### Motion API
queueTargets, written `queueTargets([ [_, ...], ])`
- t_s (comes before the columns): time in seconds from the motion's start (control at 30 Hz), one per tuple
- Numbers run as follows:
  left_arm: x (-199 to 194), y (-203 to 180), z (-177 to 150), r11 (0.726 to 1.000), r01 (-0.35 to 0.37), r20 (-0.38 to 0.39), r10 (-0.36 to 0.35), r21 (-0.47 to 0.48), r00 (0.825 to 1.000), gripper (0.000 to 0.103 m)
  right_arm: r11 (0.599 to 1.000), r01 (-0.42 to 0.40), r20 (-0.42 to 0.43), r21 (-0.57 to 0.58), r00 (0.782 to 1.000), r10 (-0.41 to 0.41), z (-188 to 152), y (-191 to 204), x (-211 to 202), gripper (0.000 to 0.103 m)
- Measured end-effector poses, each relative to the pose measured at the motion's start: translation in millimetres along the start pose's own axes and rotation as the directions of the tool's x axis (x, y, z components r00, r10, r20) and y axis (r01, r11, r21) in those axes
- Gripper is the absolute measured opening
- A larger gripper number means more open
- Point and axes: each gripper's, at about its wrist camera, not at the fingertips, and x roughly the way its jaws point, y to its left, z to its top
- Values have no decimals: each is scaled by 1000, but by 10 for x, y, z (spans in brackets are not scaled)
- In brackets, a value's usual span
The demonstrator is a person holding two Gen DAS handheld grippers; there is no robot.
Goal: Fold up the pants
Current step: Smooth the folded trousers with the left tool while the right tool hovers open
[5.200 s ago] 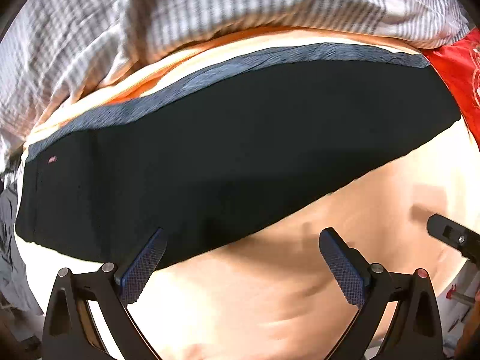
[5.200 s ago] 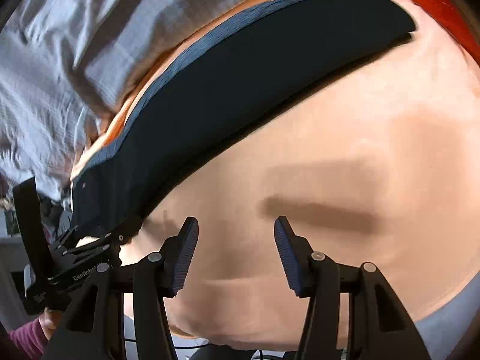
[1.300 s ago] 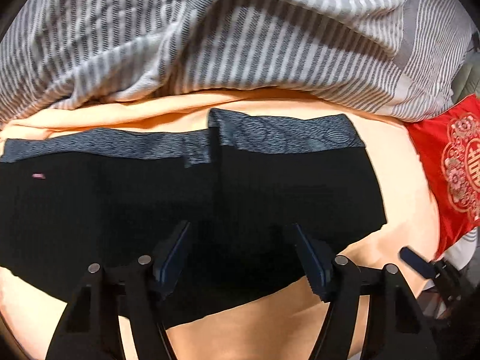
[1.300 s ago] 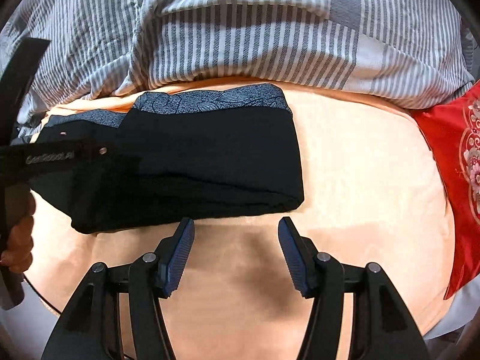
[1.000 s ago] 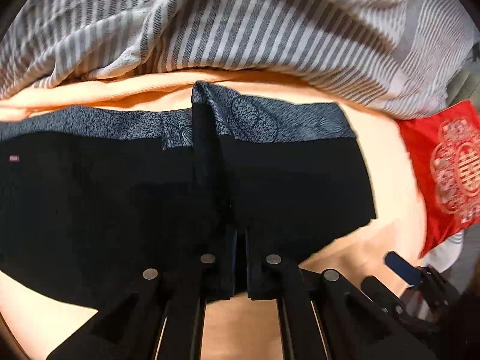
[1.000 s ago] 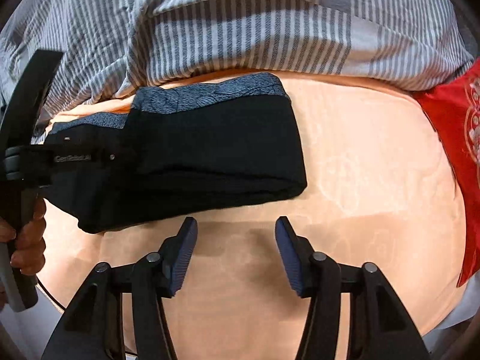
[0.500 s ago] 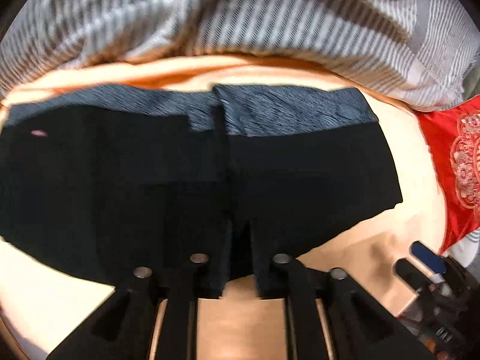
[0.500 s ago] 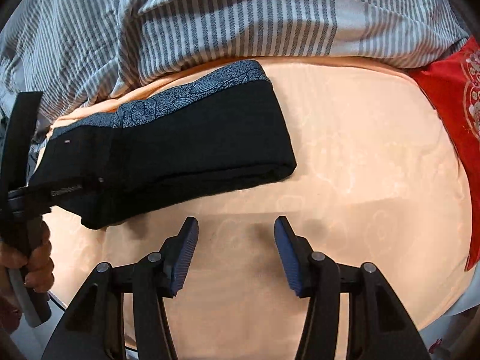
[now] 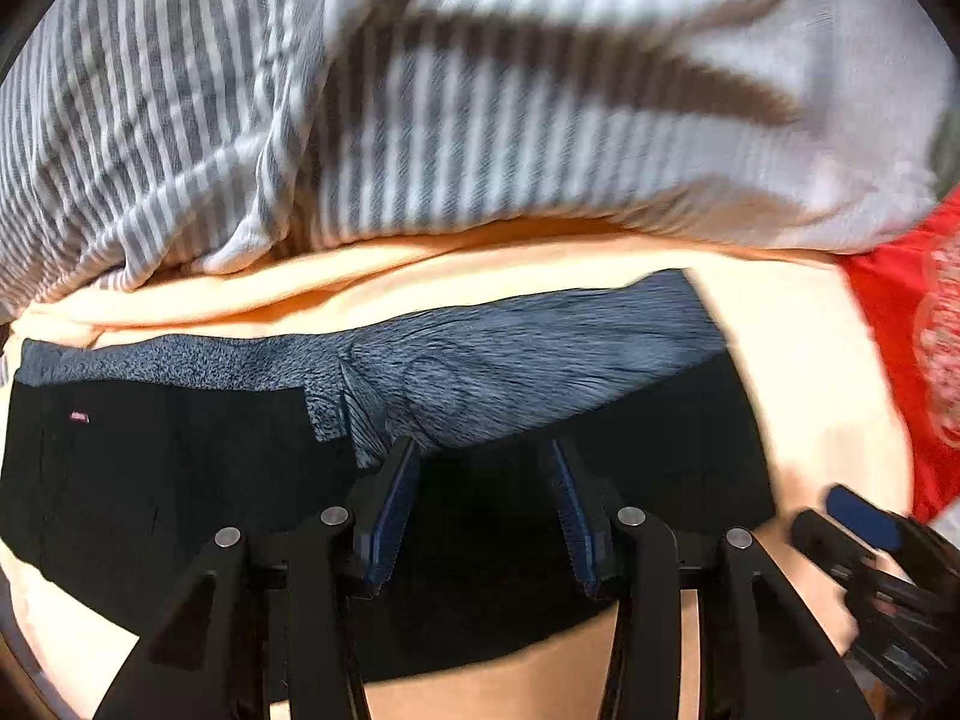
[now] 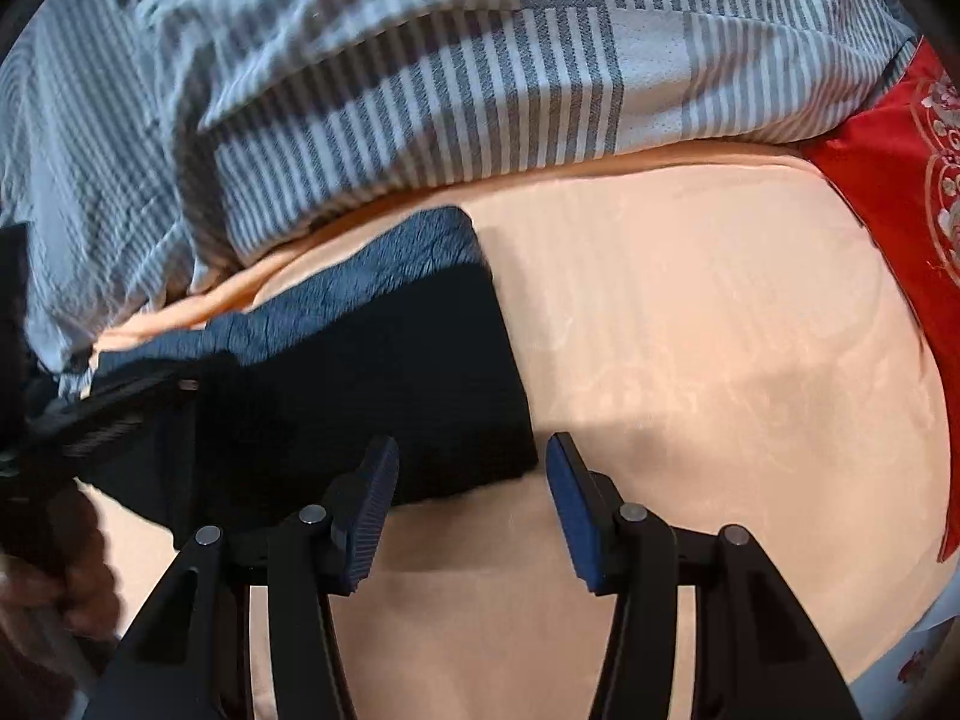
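The black pants (image 9: 180, 468) with a blue-grey patterned waistband (image 9: 528, 372) lie folded over on the peach bed sheet (image 9: 798, 372). My left gripper (image 9: 483, 504) is open, its jaws over the folded right part of the pants. In the right wrist view the pants (image 10: 384, 396) lie left of centre. My right gripper (image 10: 471, 510) is open and empty at the pants' near right corner, over the sheet (image 10: 720, 360). The left gripper's body (image 10: 90, 420) shows at the left edge.
A grey striped duvet (image 9: 420, 120) is bunched along the far side, also in the right wrist view (image 10: 420, 78). A red embroidered cushion (image 10: 900, 210) lies at the right, also in the left wrist view (image 9: 900, 324). My right gripper's tip (image 9: 864, 519) shows at lower right.
My left gripper has opened, letting go of the pants' fold, and has moved forward over the pants. My right gripper has moved left and closer to the pants' corner, still open.
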Motion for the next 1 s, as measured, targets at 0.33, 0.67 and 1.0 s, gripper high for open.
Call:
queueTargets([
  [0.33, 290, 467, -108, 994, -91, -64, 87, -54, 994, 60, 1000, -12, -74, -10, 997, 11, 97, 139, 474, 57],
  [0.67, 81, 523, -332, 986, -154, -97, 147, -68, 984, 60, 998, -23, -109, -62, 994, 16, 76, 115, 334, 61],
  [1.0, -282, 744, -771, 981, -89, -86, 75, -173, 993, 60, 992, -52, -148, -117, 988, 35, -117, 141, 161, 70],
])
